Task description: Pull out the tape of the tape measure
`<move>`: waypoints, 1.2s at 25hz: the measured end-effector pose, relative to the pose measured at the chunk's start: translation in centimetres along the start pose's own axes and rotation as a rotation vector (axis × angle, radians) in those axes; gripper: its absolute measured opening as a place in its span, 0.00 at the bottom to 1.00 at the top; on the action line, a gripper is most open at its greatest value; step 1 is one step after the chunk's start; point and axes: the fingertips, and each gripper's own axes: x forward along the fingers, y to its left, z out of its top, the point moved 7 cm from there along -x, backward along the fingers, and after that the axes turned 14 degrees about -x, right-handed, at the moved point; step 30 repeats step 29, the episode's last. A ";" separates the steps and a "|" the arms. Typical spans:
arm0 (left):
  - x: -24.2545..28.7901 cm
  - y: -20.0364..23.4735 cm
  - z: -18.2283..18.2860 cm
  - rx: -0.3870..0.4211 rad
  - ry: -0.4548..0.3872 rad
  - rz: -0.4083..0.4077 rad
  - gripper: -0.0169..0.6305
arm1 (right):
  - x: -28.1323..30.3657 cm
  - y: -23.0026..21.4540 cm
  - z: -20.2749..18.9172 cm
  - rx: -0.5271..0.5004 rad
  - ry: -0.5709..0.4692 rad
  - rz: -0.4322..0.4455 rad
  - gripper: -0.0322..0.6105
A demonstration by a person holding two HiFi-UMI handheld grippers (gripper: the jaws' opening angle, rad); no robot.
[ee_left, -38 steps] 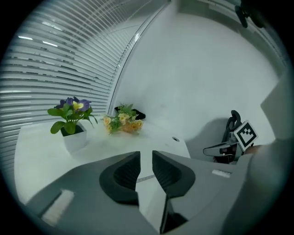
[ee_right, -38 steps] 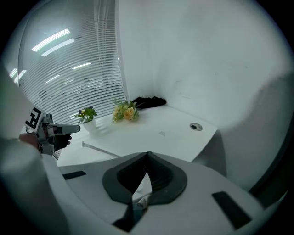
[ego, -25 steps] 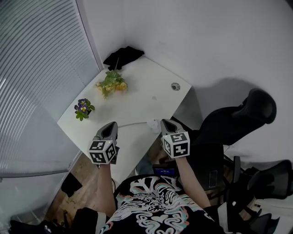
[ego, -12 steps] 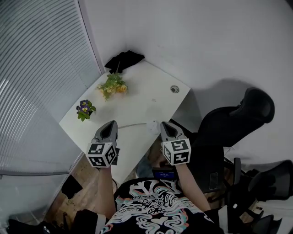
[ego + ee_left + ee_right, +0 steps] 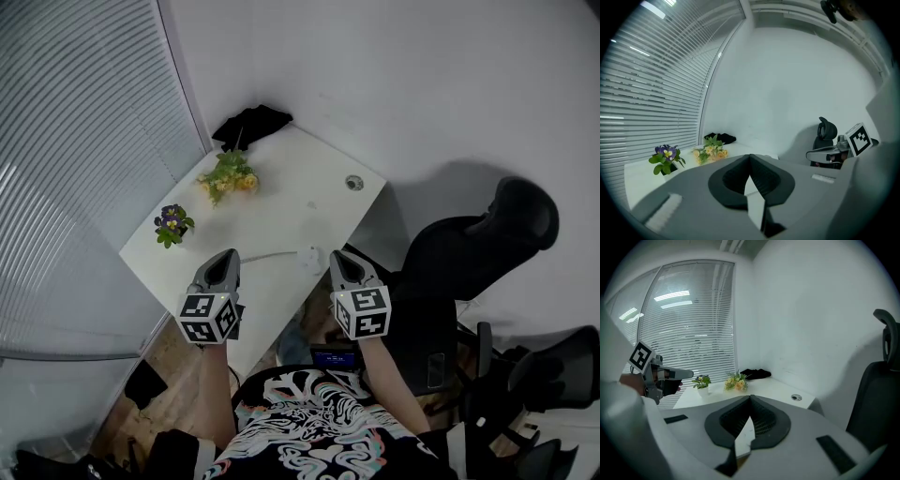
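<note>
1. Counter (image 5: pixel 281 202): white and set in a room corner, with window blinds (image 5: pixel 75 141) along its left side and a plain wall behind it.
2. Tape measure (image 5: pixel 311 259): one small pale round case at the counter's near edge. A thin pale strip (image 5: pixel 272 254) runs from it toward the counter's left (too small to tell whether this is the tape).
3. Left hand-held gripper (image 5: pixel 225 255): clenched with the jaws pressed together and nothing between them. It hovers over the counter's near edge, left of the case.
4. Right hand-held gripper (image 5: pixel 339 255): also clenched and empty. It is at the counter's near right corner, just beside the case.
5. Neither gripper view shows the case, because each gripper's own body covers the counter's near edge.
6. Other things on the counter:
   - one purple potted flower (image 5: pixel 171 225) at the left edge
   - one yellow bouquet (image 5: pixel 228 175) further back
   - one black cloth (image 5: pixel 251 124) in the far corner
   - one round grommet (image 5: pixel 353 183) near the right edge
7. Right of the counter there are two black office chairs. One is close (image 5: pixel 487 244) and the other is only partly in view (image 5: pixel 553 366).
8. Counts: two grippers, two flower bunches, one cloth, one grommet, one tape measure, two chairs.
</note>
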 end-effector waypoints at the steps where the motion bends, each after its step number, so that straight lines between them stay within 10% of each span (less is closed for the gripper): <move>1: 0.0 0.0 0.0 0.000 0.000 0.001 0.03 | 0.0 0.0 -0.1 0.002 0.002 0.001 0.05; 30: -0.1 2.0 -0.2 -0.030 0.019 0.010 0.03 | 1.5 0.3 -0.8 0.068 0.030 0.029 0.05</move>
